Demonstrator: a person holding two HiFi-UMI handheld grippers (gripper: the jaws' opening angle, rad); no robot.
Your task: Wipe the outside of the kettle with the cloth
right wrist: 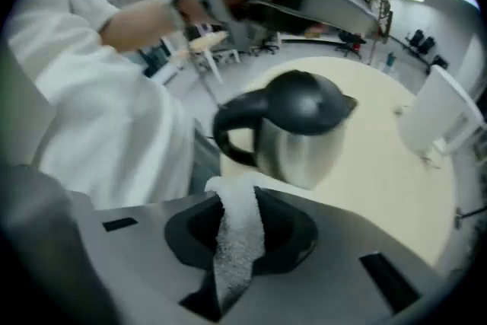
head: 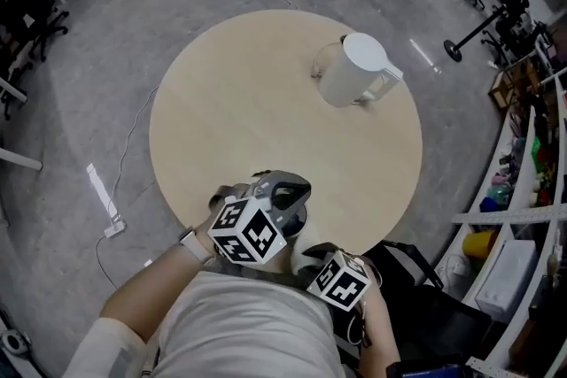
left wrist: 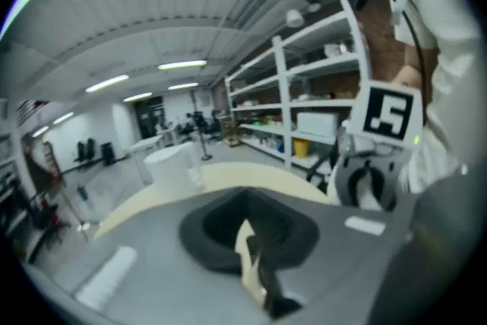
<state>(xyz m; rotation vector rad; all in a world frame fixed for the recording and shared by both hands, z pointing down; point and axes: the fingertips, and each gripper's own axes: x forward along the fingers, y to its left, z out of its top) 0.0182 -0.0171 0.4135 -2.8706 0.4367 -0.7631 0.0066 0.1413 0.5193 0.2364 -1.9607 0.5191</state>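
Observation:
A steel kettle with a black lid and black handle stands near the table's near edge, right in front of my right gripper. That gripper is shut on a white cloth, which sticks up out of its jaws just short of the kettle. In the head view the kettle is mostly hidden under my left gripper. The left gripper hovers above the kettle lid with its fingers pressed together and nothing between them. My right gripper is at the table's rim.
A white jug stands at the far right of the round beige table. Shelving lines the right side, a dark bag lies by the person's feet, and cables run across the grey floor at left.

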